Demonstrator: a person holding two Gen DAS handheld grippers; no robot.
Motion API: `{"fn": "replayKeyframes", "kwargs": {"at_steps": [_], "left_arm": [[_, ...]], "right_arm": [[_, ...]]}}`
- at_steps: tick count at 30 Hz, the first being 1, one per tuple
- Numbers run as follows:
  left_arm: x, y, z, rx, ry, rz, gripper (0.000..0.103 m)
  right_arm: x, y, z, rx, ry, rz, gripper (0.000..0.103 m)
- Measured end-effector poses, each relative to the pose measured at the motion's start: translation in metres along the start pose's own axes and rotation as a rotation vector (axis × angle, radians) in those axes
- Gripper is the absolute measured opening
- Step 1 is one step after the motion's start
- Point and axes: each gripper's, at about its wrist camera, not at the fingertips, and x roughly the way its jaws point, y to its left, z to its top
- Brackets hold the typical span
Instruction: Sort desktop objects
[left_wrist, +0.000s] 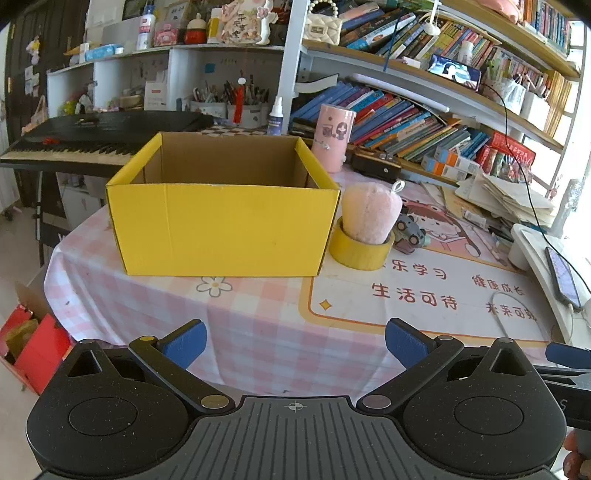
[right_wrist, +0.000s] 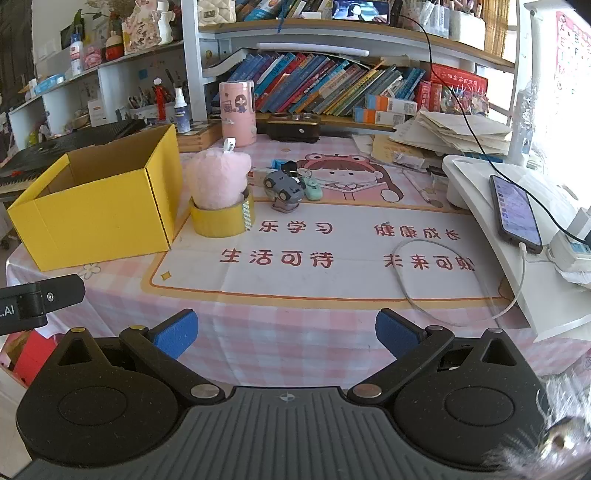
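Yellow box (left_wrist: 221, 229) ahead, both grippers tilted down, jaws wide

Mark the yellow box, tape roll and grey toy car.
yellow box (left_wrist: 221, 229), left wrist view, front wall.
tape roll (right_wrist: 218, 221), right wrist view, outer side.
grey toy car (right_wrist: 284, 184), right wrist view, body.

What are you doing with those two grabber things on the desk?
A person holds a gripper in each hand to sort things on the desk. Nothing has been picked up: the left gripper and right gripper are both open and empty near the table edge. The yellow box looks empty. Beside it, a pink plush sits in a tape roll, next to a toy car.
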Motion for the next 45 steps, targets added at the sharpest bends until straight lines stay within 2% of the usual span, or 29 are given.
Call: {"fn": "replayKeyframes", "kwargs": {"at_steps": [21,31,38,45], "left_arm": [[0.003,0.009,0.003,0.000,0.001,0.003,0.103],[0.006,0.010,0.004,-0.008,-0.009,-0.027,0.103],[0.008,0.014,0.003,-0.037,-0.004,-0.024,0.103],[0.007,0.020,0.002,-0.080,-0.011,-0.050,0.103]], "right_arm": [[0.006,0.012,0.004,-0.016,0.010,0.007,0.103],[0.007,0.014,0.004,-0.018,0.008,0.009,0.103],[0.008,0.016,0.006,-0.025,0.001,0.015,0.103],[0.006,0.016,0.006,-0.028,-0.010,0.019,0.103]]}}
